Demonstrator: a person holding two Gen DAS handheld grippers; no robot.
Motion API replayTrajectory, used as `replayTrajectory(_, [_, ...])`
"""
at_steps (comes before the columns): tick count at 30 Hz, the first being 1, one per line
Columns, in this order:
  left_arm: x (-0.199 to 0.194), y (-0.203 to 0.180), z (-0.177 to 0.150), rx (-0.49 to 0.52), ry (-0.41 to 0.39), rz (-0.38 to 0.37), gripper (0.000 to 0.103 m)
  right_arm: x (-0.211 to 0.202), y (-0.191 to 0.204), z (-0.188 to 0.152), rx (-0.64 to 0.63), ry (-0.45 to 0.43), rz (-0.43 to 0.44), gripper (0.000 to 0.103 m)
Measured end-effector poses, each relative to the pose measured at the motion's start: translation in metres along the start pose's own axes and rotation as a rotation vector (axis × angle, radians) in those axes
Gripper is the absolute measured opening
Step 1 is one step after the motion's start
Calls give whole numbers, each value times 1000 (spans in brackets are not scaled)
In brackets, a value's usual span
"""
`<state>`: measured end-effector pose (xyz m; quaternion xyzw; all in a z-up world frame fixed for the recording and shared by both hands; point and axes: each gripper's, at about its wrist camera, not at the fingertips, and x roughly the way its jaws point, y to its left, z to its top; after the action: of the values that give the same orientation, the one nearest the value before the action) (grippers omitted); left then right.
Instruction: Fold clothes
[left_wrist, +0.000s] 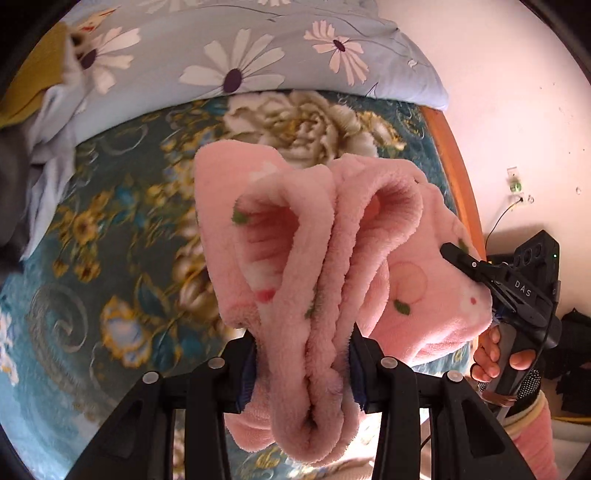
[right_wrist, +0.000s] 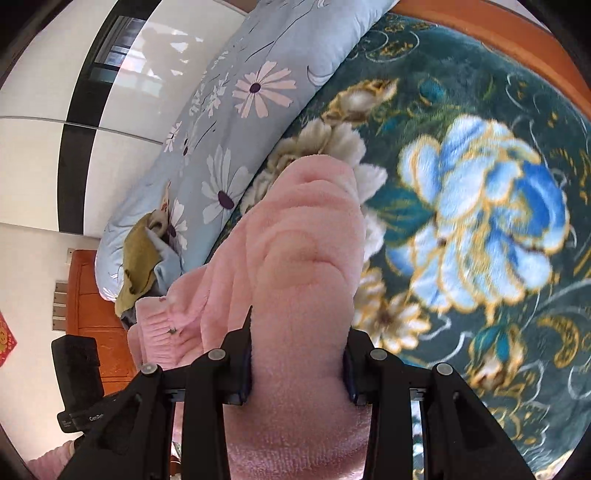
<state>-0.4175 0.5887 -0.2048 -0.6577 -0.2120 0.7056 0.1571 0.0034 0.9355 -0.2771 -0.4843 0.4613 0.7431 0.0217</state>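
Pink fleece garment (left_wrist: 317, 258): plush, printed with small green leaves and pale circles; being held off the bed in several gathered layers, its folds hanging open towards the left wrist camera. A ribbed, elasticated edge (right_wrist: 162, 325) is showing in the right wrist view.

Left gripper (left_wrist: 301, 373): its fingers are being pressed against a thick bunch of the garment's layers, clamped on the fabric, which is spilling out below them.

Right gripper (right_wrist: 297, 365): its fingers are being closed on another thick roll of the same garment, the fleece bulging between and above them. In the left wrist view this gripper is being seen at the garment's far right edge, a hand (left_wrist: 491, 354) being wrapped around its handle.

Bed blanket (left_wrist: 122, 236): teal plush with large cream, gold and blue flowers; lying directly beneath the lifted garment.

Quilt (left_wrist: 258, 48): pale blue with daisy print; lying along the far side of the blanket.

Mustard cloth (right_wrist: 138, 258): lying crumpled at one end of the quilt.

Bed frame (left_wrist: 454, 173): orange wood, edging the blanket beside a pale wall (left_wrist: 517, 110).
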Motion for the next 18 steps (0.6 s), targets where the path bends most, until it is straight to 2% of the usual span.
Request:
replayTrajectory(6, [30,-13,52,-83,-56,-64,43,7,-13,65,-25,-45,-38,39])
replayTrajectory(8, [44,-10,60,-113,-45,-62,43,14,-17,78,-42,-31,-74,39])
replayTrajectory(11, [68,3,65,-172,23,-53,44,27,-24,96,-69,-6,-128,39])
replayTrajectory(13, [77,12,61,-203,63,-41,47,35,-31,96,-85,34,-159,39])
replayTrajectory(16, [78,24,54,-211,94,-40,50,37,-40,90,-107,57,-156,42])
replayTrajectory(18, [71,33,50,-234,106,-70,50,29,-45,85,-122,57,-142,45])
